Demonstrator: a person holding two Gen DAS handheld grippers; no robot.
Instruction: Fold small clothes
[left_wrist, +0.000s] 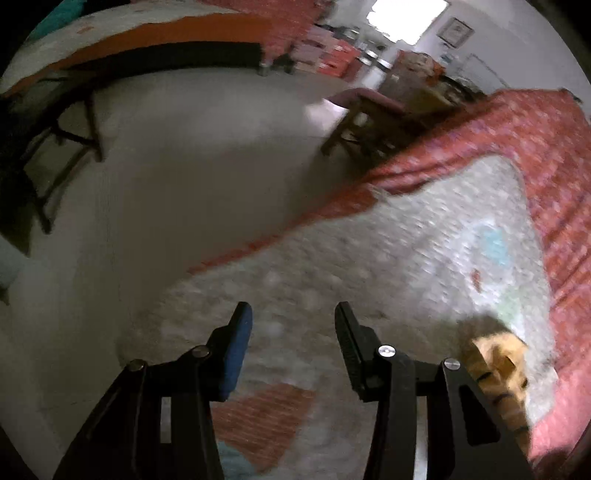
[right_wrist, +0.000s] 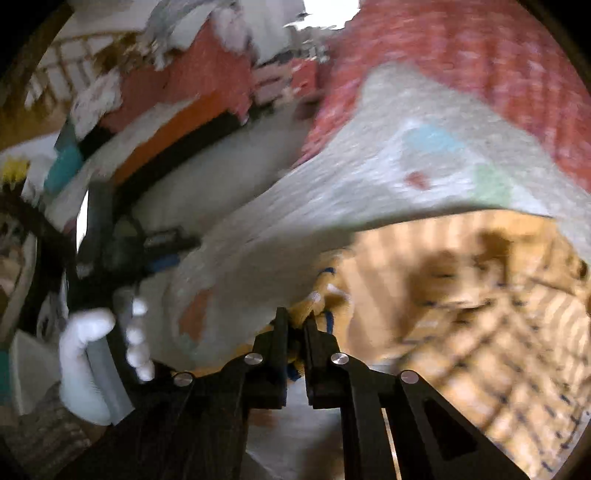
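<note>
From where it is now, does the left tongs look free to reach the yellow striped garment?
Probably yes. The left tongs are open and empty over the quilt, and the yellow striped garment lies just to their right with nothing between. The right tongs already pinch its edge.

Wooden chair (left_wrist: 364, 125), grey floor (left_wrist: 192, 155), framed picture (left_wrist: 457, 32)
</note>
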